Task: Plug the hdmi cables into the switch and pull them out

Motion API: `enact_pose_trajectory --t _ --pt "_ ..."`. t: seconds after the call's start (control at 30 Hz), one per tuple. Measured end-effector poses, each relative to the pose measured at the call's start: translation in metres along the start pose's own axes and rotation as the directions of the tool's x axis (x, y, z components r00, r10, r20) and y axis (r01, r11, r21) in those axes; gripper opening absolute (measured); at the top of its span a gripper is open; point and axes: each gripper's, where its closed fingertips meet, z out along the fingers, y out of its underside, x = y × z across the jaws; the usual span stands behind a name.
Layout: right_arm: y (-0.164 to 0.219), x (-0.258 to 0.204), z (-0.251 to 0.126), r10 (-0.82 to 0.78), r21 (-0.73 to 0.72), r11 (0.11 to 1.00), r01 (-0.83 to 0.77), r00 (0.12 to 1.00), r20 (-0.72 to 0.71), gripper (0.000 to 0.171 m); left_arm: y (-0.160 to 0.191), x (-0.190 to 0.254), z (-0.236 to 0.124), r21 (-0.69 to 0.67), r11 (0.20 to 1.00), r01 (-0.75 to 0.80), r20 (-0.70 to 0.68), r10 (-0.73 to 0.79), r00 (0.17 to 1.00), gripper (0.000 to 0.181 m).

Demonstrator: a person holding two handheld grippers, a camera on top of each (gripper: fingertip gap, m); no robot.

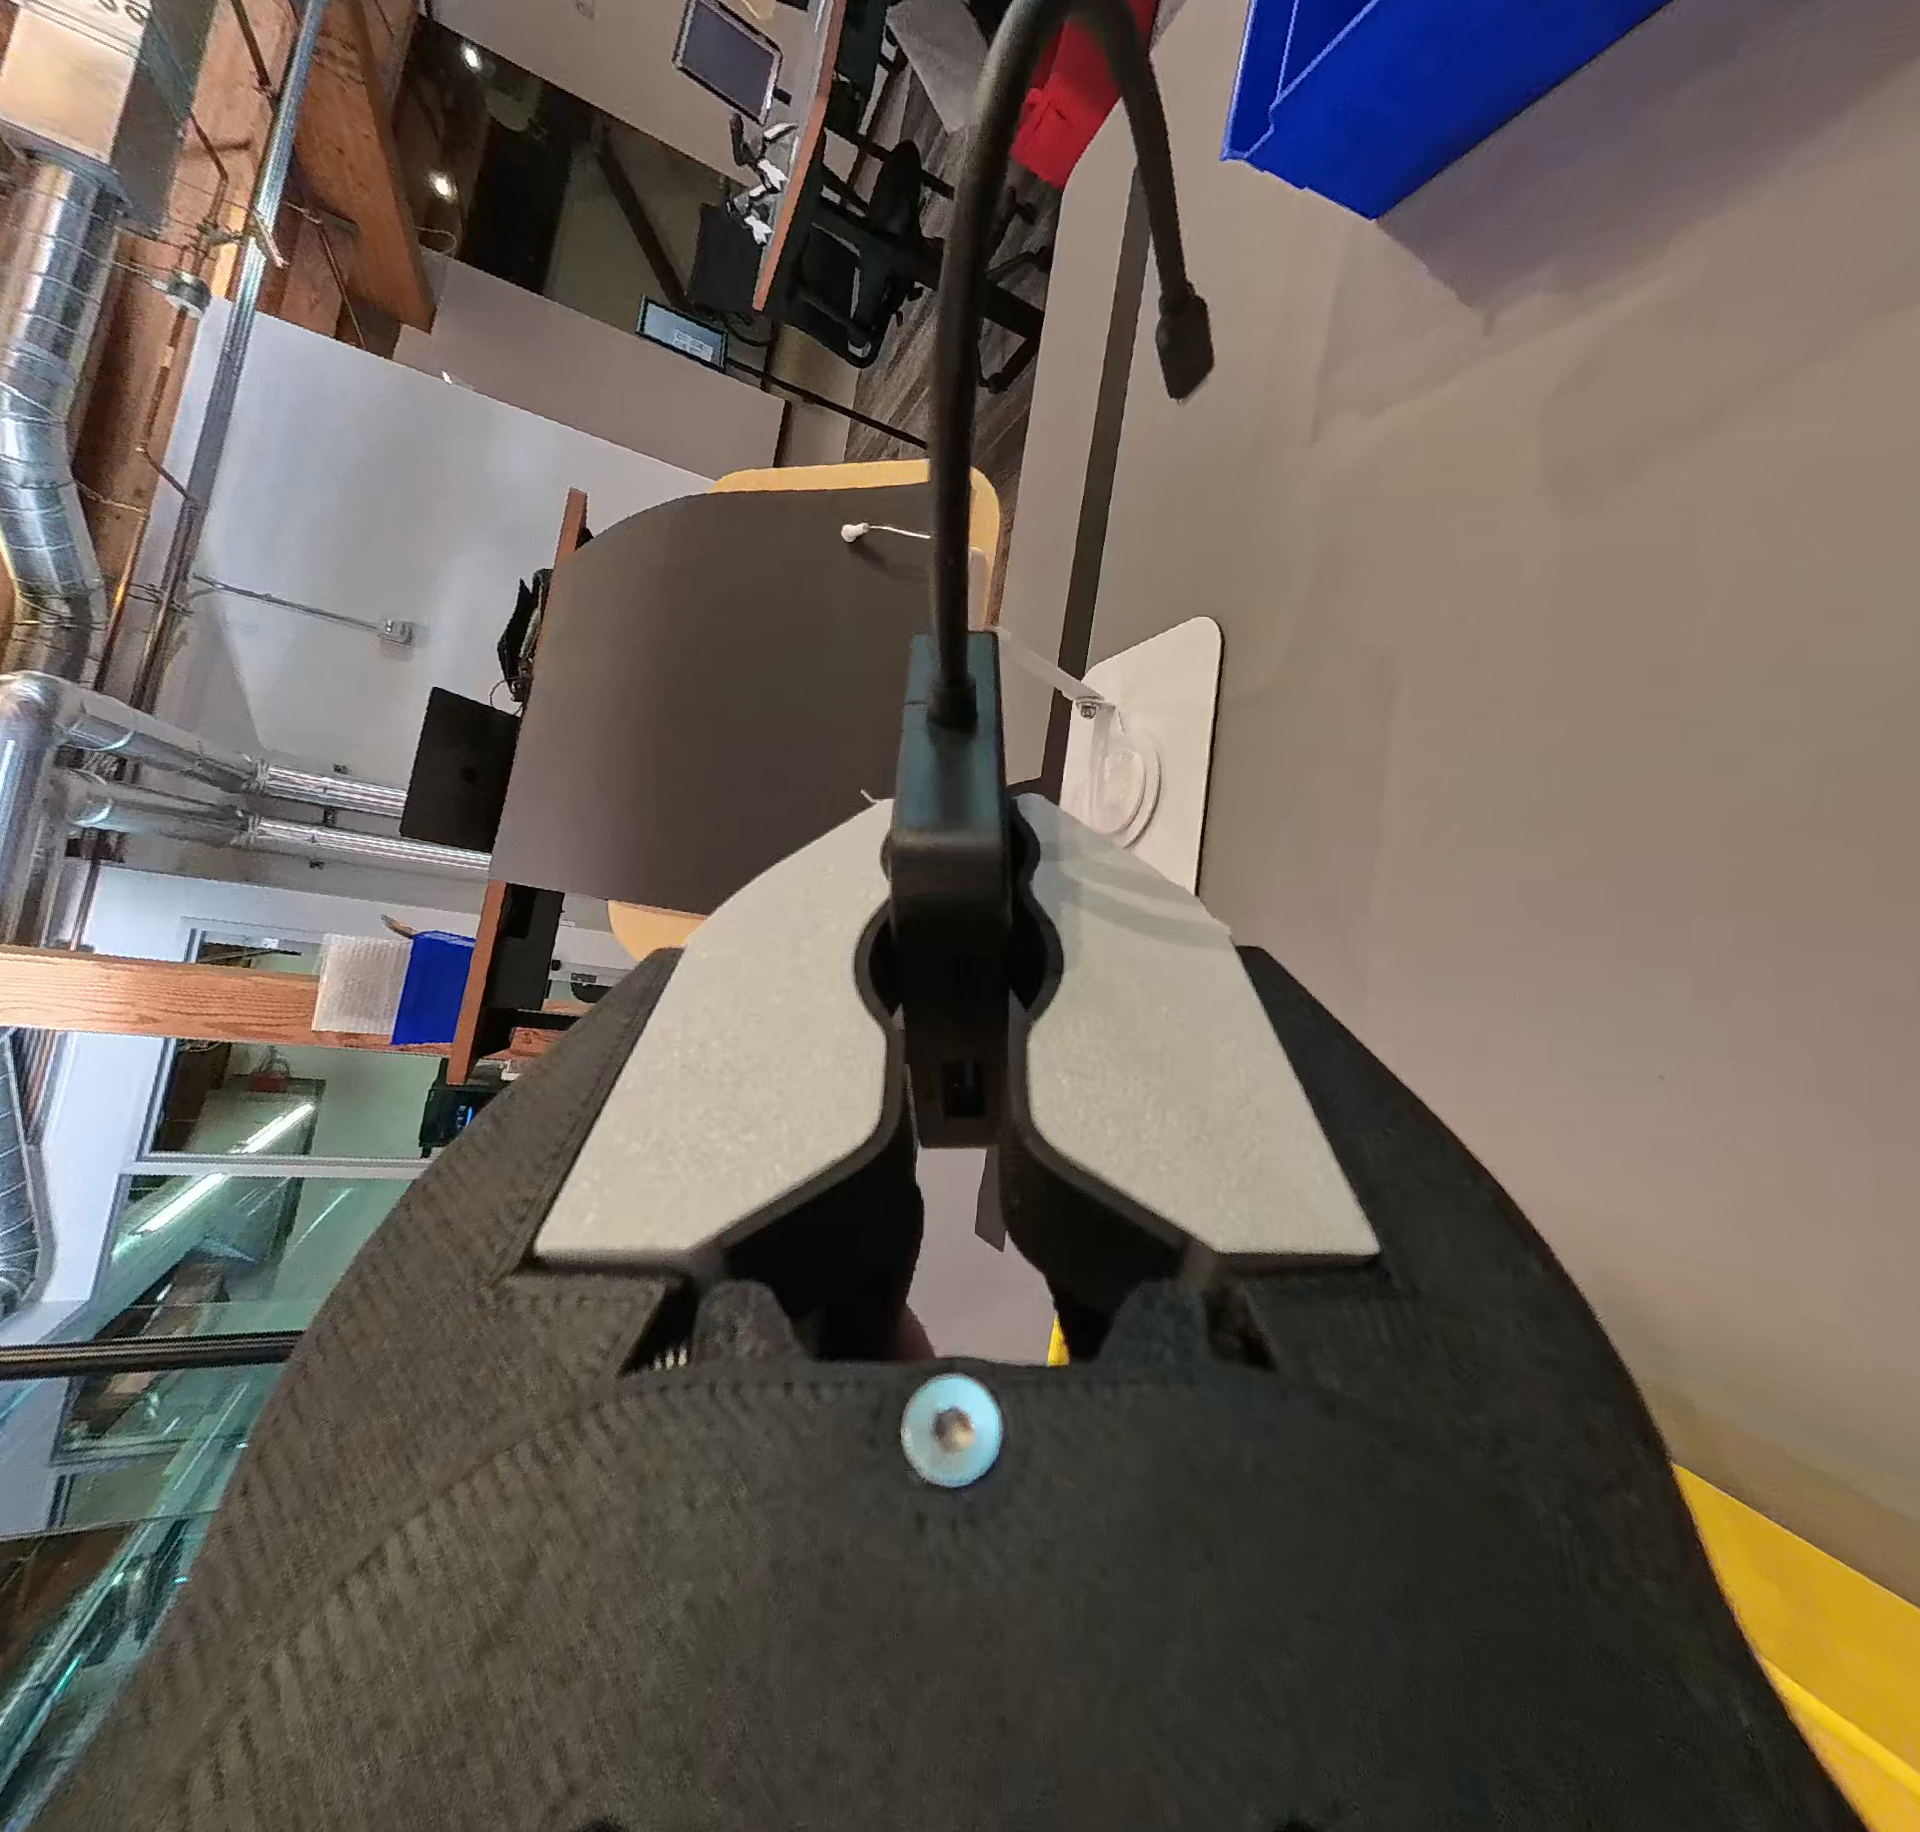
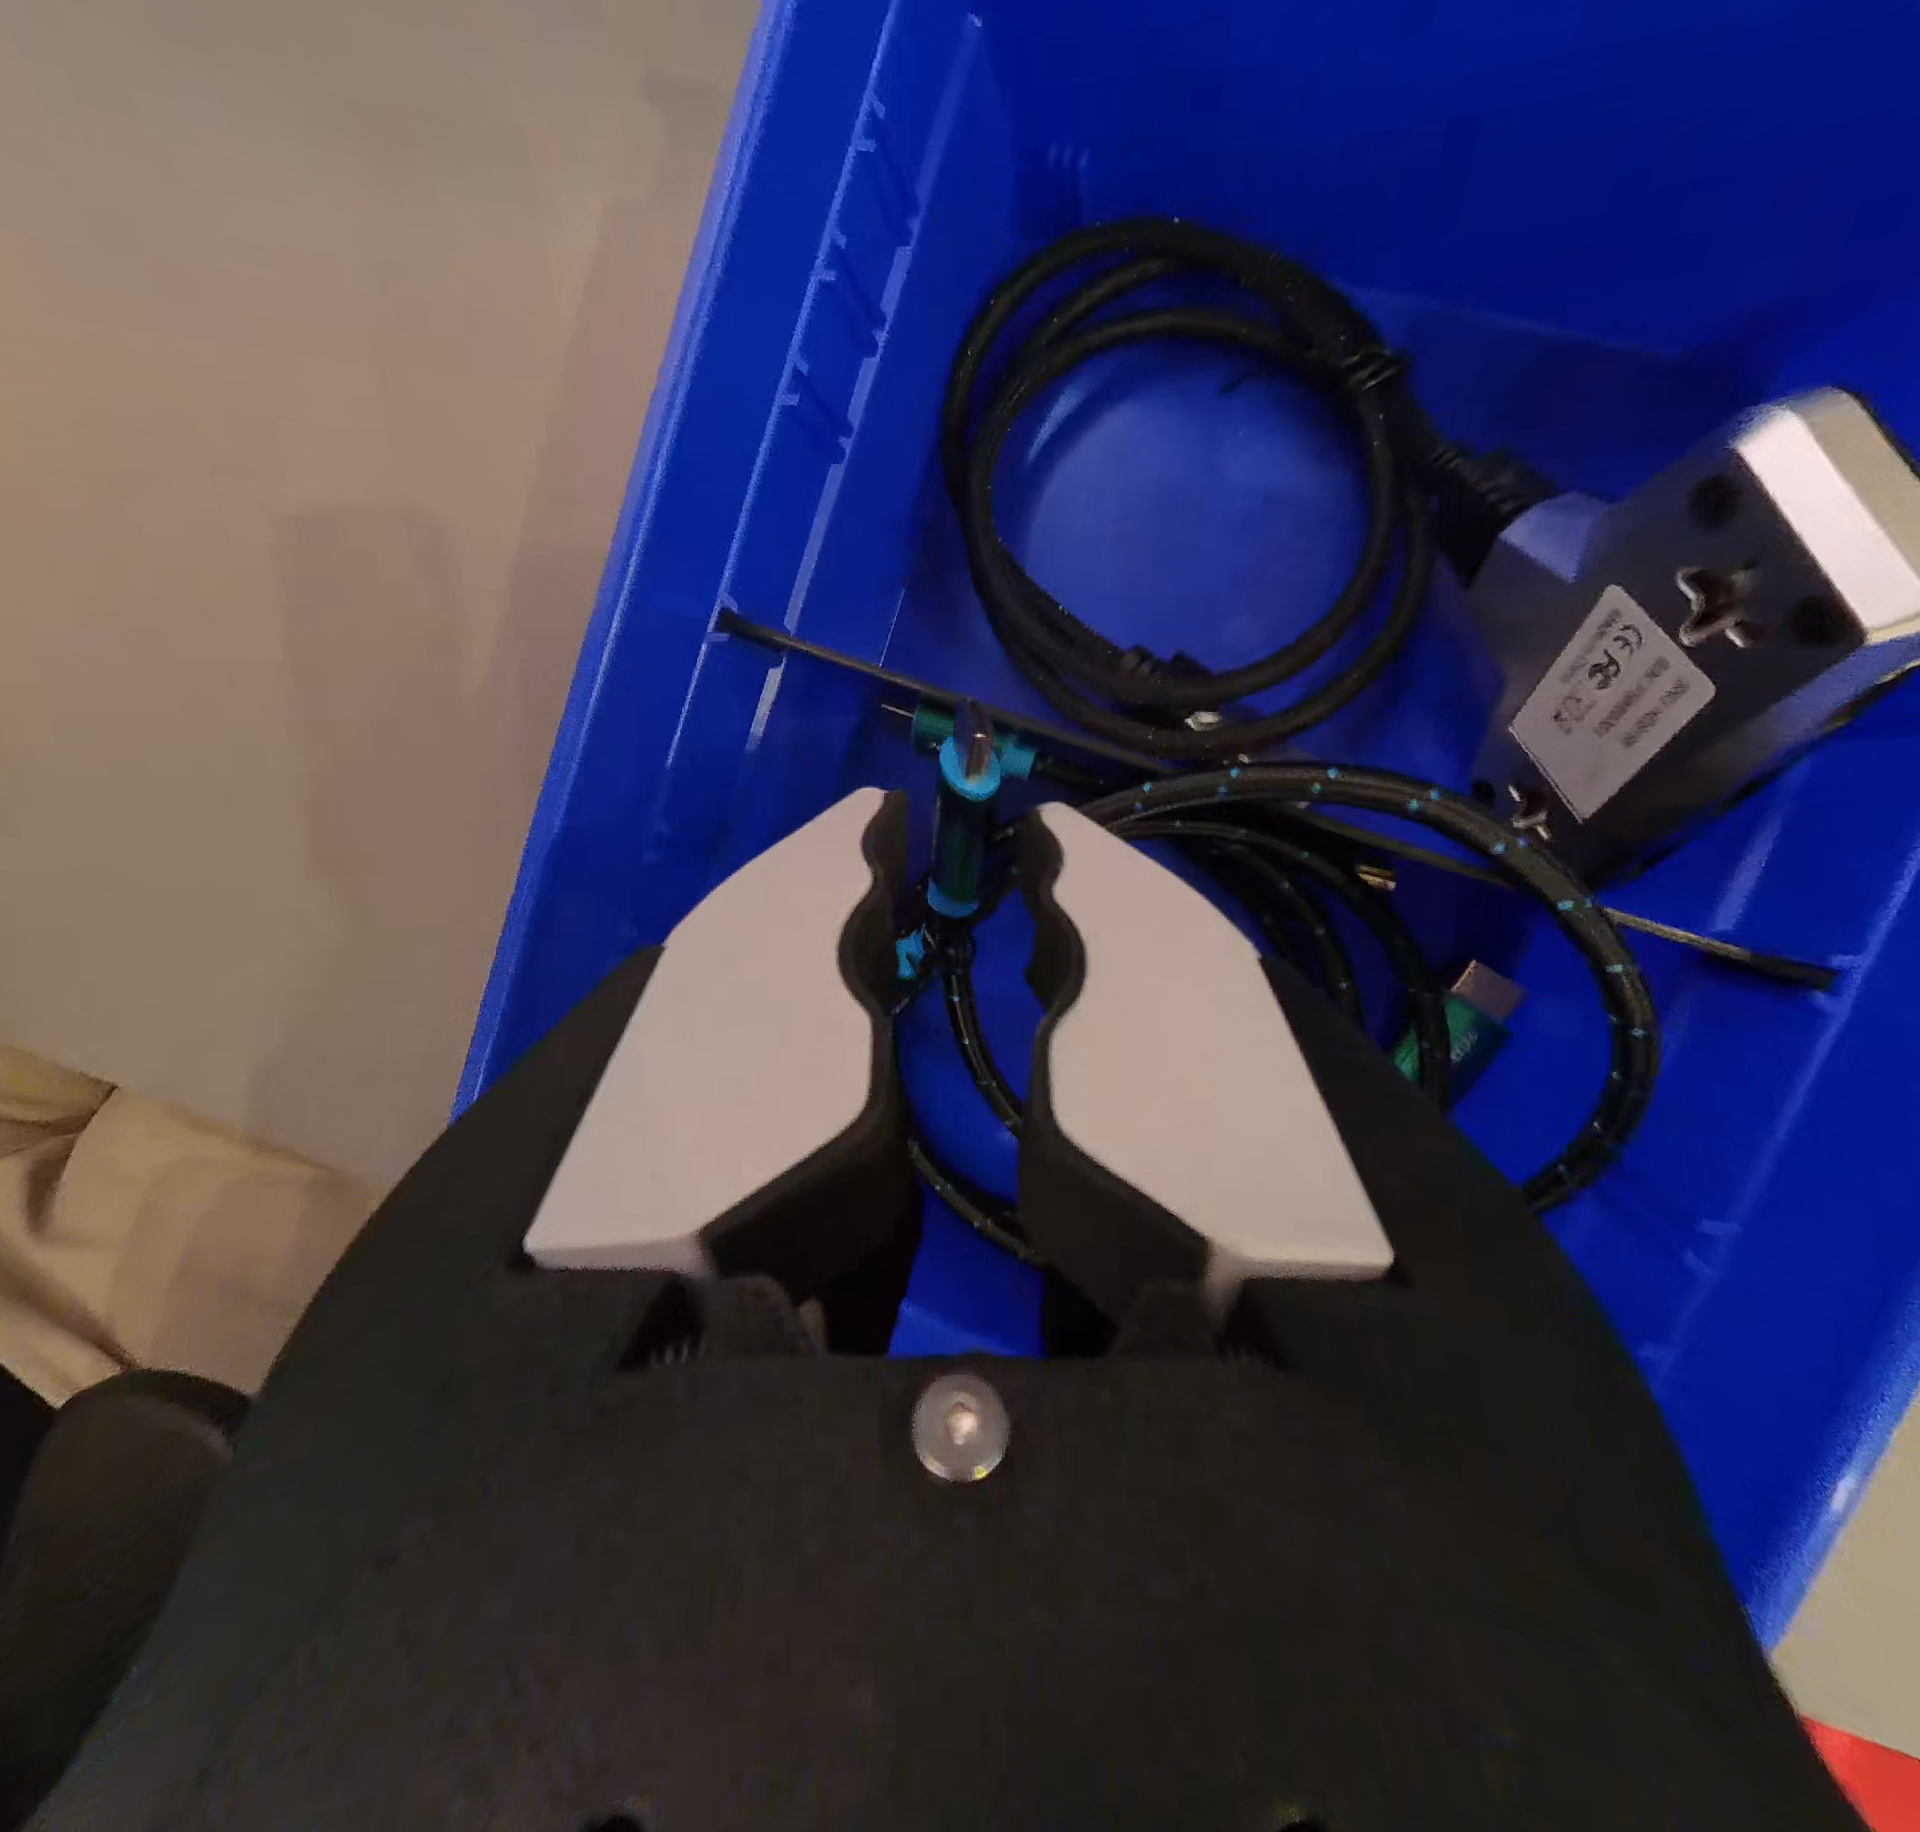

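My left gripper (image 1: 951, 852) is shut on a small black HDMI switch (image 1: 951, 909), held edge-on in the air beside the grey table (image 1: 1558, 795). The switch's short black lead (image 1: 961, 276) arches up and over to a free plug (image 1: 1184, 343). My right gripper (image 2: 961, 816) is open inside the blue bin (image 2: 1351, 99). Its fingers stand on either side of the blue-and-black plug (image 2: 961, 826) of a black braided cable with blue flecks (image 2: 1600, 951). I cannot tell whether the fingers touch the plug. The cable's other plug (image 2: 1475, 1003) lies in the coil.
The bin also holds a coiled black cable (image 2: 1174, 473), a silver box with a white label (image 2: 1704, 619) and a long black tie (image 2: 1299, 806). The bin shows in the left wrist view (image 1: 1455, 47). A white plate (image 1: 1164, 733) and a yellow object (image 1: 1808, 1626) sit on the table. The left gripper's tips are roughly 50 cm from the right gripper's.
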Motion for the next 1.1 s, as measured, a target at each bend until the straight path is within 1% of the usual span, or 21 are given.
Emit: enact_pose_trajectory --t 0.03,0.07,0.1,0.23,0.27,0.37,0.47,0.53,0.57,0.63,0.67,0.7,0.77,0.83,0.9,0.97,1.03,1.1 --pt "0.002 0.0 0.0 0.007 -0.015 1.0 -0.007 1.0 0.006 0.025 0.0 0.0 0.0 0.001 1.0 0.001 -0.001 -0.001 1.0 0.013" --pt "0.008 -0.002 0.001 0.017 -0.046 0.999 -0.015 0.999 0.033 0.026 0.0 0.001 0.001 0.001 1.0 0.003 -0.004 -0.003 1.0 0.013" --pt "0.015 -0.006 0.004 0.026 -0.089 0.996 -0.02 0.997 0.069 0.022 0.001 0.002 0.001 0.0 1.0 0.004 -0.007 -0.004 1.0 0.013" --pt "0.044 -0.007 0.016 0.044 -0.234 0.972 -0.018 0.993 0.108 0.029 0.002 0.005 0.003 -0.006 1.0 -0.001 -0.019 0.001 1.0 0.013" --pt "0.047 -0.009 0.016 0.054 -0.255 0.967 -0.021 0.991 0.125 0.029 0.001 0.006 0.004 -0.005 1.0 0.0 -0.022 0.0 1.0 0.013" --pt "0.045 -0.015 0.007 0.044 -0.253 0.968 -0.007 0.989 0.14 0.029 0.001 0.007 0.005 -0.008 1.0 -0.002 -0.025 0.002 1.0 0.013" --pt "0.031 -0.016 -0.01 0.007 -0.196 0.98 0.014 0.994 0.105 0.036 0.0 0.008 0.007 -0.004 1.0 0.001 -0.023 -0.001 1.0 0.013" --pt "0.016 -0.02 -0.028 -0.048 -0.129 0.99 0.056 0.997 0.065 0.039 -0.003 0.01 0.009 0.011 1.0 0.013 -0.027 -0.013 1.0 0.013" --pt "0.004 -0.025 -0.038 -0.094 -0.07 0.993 0.097 0.995 0.046 0.041 -0.006 0.013 0.011 0.024 1.0 0.02 -0.034 -0.019 0.999 0.013" --pt "-0.023 -0.055 -0.059 -0.259 0.066 0.965 0.255 0.965 0.047 0.044 -0.01 0.02 0.017 0.032 0.999 0.015 -0.046 -0.013 0.999 0.013" --pt "-0.038 -0.078 -0.069 -0.368 0.15 0.922 0.357 0.928 0.05 0.046 -0.012 0.024 0.02 0.033 0.999 0.011 -0.055 -0.009 0.998 0.013" --pt "-0.052 -0.106 -0.078 -0.489 0.247 0.849 0.467 0.871 0.036 0.048 -0.014 0.028 0.023 0.039 0.999 0.01 -0.065 -0.008 0.998 0.013" --pt "-0.072 -0.172 -0.095 -0.704 0.415 0.637 0.649 0.709 -0.028 0.053 -0.019 0.037 0.028 0.046 0.999 0.025 -0.088 -0.021 0.996 0.013" --pt "-0.07 -0.241 -0.103 -0.849 0.5 0.441 0.746 0.527 -0.037 0.055 -0.021 0.044 0.034 0.038 0.999 0.018 -0.096 -0.015 0.995 0.014" --pt "-0.067 -0.295 -0.102 -0.917 0.537 0.279 0.796 0.388 -0.098 0.053 -0.025 0.05 0.036 0.043 0.999 0.029 -0.112 -0.024 0.993 0.013" --pt "-0.06 -0.339 -0.094 -0.95 0.544 0.133 0.829 0.262 -0.168 0.049 -0.03 0.055 0.038 0.059 0.997 0.046 -0.129 -0.038 0.991 0.013" --pt "-0.052 -0.362 -0.076 -0.961 0.489 0.034 0.872 0.163 -0.224 0.048 -0.033 0.059 0.04 0.061 0.997 0.043 -0.137 -0.034 0.99 0.014" --pt "-0.048 -0.376 -0.061 -0.957 0.455 -0.023 0.89 0.112 -0.266 0.044 -0.034 0.063 0.041 0.051 0.998 0.04 -0.149 -0.032 0.988 0.013"
